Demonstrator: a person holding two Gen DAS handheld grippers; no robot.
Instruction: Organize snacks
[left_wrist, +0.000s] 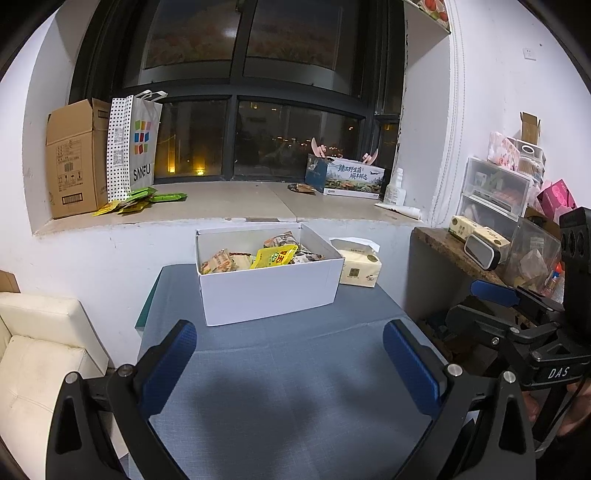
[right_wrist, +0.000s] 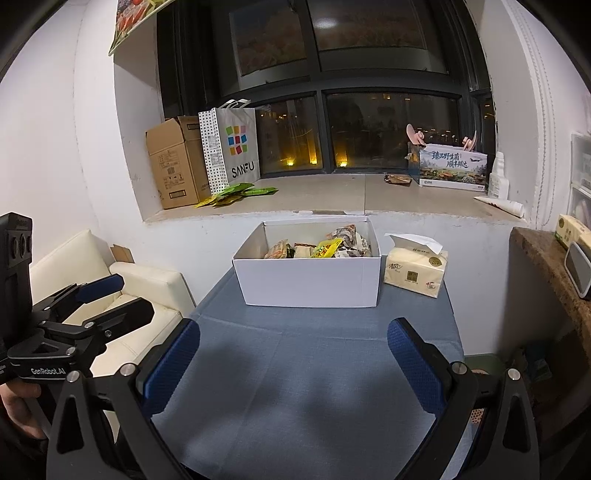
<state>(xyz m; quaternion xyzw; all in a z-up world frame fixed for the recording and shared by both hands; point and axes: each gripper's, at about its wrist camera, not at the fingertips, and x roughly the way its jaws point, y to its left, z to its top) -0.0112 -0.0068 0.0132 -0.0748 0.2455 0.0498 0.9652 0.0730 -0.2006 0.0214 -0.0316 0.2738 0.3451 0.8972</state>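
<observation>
We hold our left gripper (left_wrist: 290, 350) over the blue tablecloth (left_wrist: 295, 387); its two blue fingers (left_wrist: 168, 363) stand wide apart and hold nothing; our right gripper (right_wrist: 293, 350) hangs over the same cloth, wide open too, with nothing between its fingers (right_wrist: 415, 363); in the left view we see the right gripper off to the side, past the table edge, and in the right view we see the left gripper (right_wrist: 99, 301) off to the other side, in front of the cream sofa (right_wrist: 140, 284); the white box (left_wrist: 271, 291) sits at the far end of the table, near the wall, well apart from both grippers; the snack packets (left_wrist: 258, 254) lie inside it in a heap, and a yellow packet (right_wrist: 327, 247) lies on top; a pack of tissues (right_wrist: 415, 271) stands just beside the box; up on the windowsill (left_wrist: 229, 203) some green snack packets (left_wrist: 142, 199) lie in front of a white SANFU bag (left_wrist: 142, 140), which leans beside a brown cardboard box (left_wrist: 72, 162); a brown snack packet (right_wrist: 398, 179) lies on the sill too, next to a printed box (right_wrist: 452, 168); it is dark outside the window (right_wrist: 369, 129).
</observation>
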